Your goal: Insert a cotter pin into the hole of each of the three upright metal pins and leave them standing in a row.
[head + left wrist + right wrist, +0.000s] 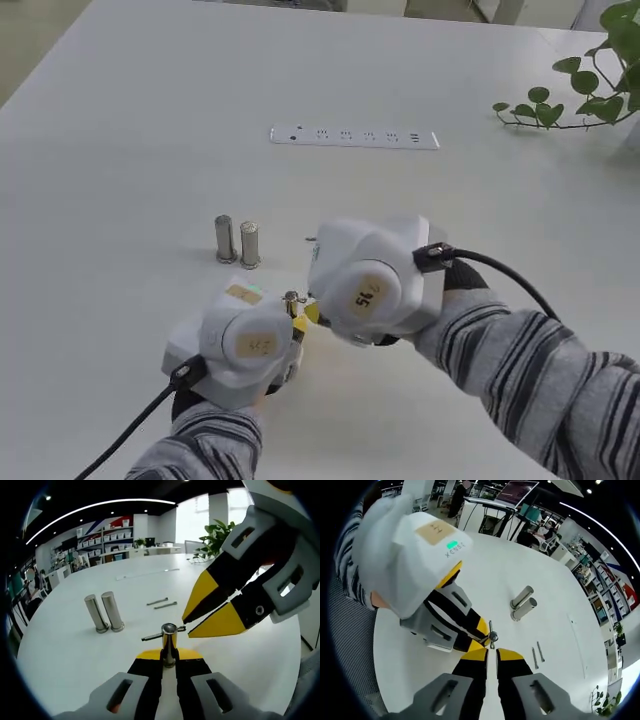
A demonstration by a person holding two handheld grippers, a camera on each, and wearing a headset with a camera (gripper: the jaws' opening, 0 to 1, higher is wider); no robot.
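Left gripper (169, 656) sits nearest, low over the worktop (120, 150). Its jaws are clamped tight on the shaft of one upright metal pin (169, 639), which steadies it with the hole end up and clear of the jaws. Cannot tell if the pin's base rests on the worktop, since the jaws hide it.

Right gripper (187, 626) comes in from the right with jaws almost fully closed. The tips seem to pinch the head end of a cotter pin (151, 637), but the contact spot is tiny. The cotter pin lies crosswise through the held pin's top, tail poking out the far side. Judged: first insertion is about seated, two to go.

Two bare metal pins (95, 612) stand upright side by side, just about touching, apart from the held one, with no cotter pins in them. Spare cotter pins (157, 601), two of them, lie flat beyond the held pin with nothing blocking reach.

A power strip (355, 137) lies far back and a plant (590, 80) sits at the corner, both out of the way. The gripper bodies crowd each other, and in the head view the right gripper's body covers most of the joint. The held pin is off the row and needs setting beside the pair.
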